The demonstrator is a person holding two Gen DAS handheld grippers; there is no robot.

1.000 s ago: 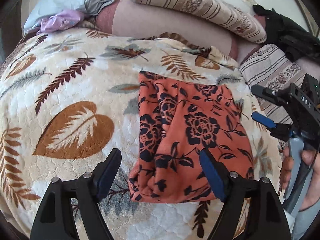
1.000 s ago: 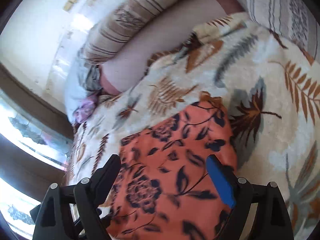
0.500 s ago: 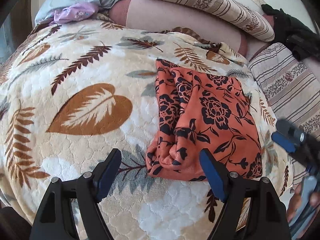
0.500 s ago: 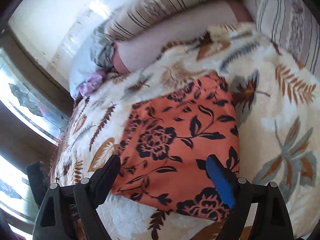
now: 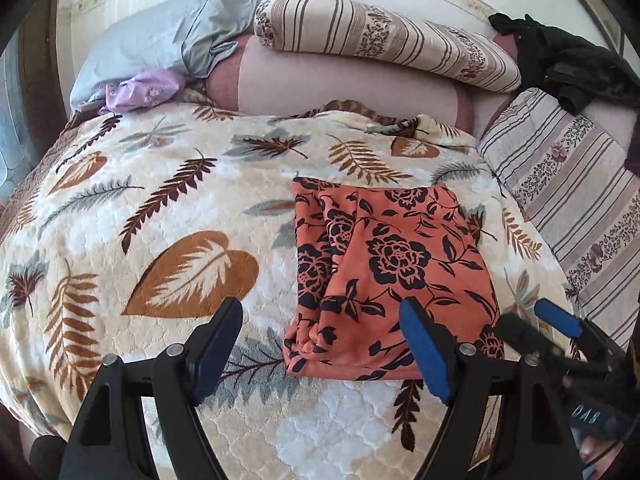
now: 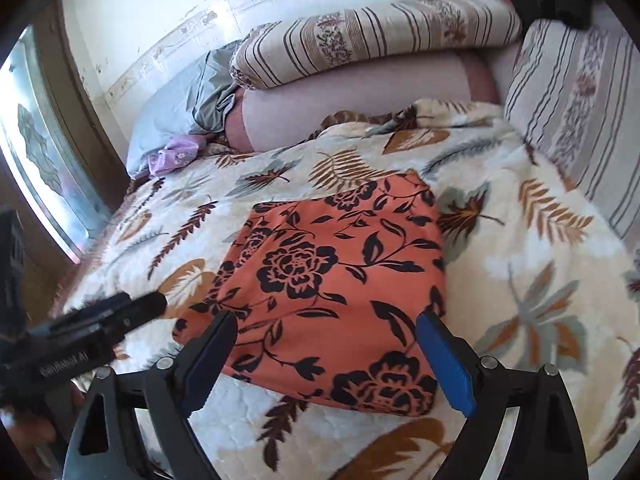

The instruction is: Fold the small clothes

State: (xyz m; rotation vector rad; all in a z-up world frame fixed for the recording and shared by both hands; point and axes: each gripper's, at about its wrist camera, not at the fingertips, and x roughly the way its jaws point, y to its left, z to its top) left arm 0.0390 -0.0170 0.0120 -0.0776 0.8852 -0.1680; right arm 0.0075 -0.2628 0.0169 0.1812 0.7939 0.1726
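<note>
Room: we work on a bed covered by a cream blanket with leaf print; striped pillows and a grey pillow lie at the far end, and a small lilac cloth is near the grey pillow.

Garment: the orange flowered cloth lies on the blanket, right of the middle, already folded to a compact rectangle; its left border shows bunched layers.

Left gripper: spread wide, holding nothing, above the near edge of the cloth.

Right gripper: also spread, empty, near the front edge of the cloth; we cannot tell if a finger touches the fabric.

Stage: we judge the fold is almost finished, or one more fold is coming.

Risk: the bunched left border can open if we pinch only the top layer; the soft blanket may be caught together with the cloth; the two grippers are close, so they can hit each other.

Change: compared with half a second ago, both cameras are further back and more level, the cloth looks squarer, and the right gripper shows more fully in the left view.
</note>
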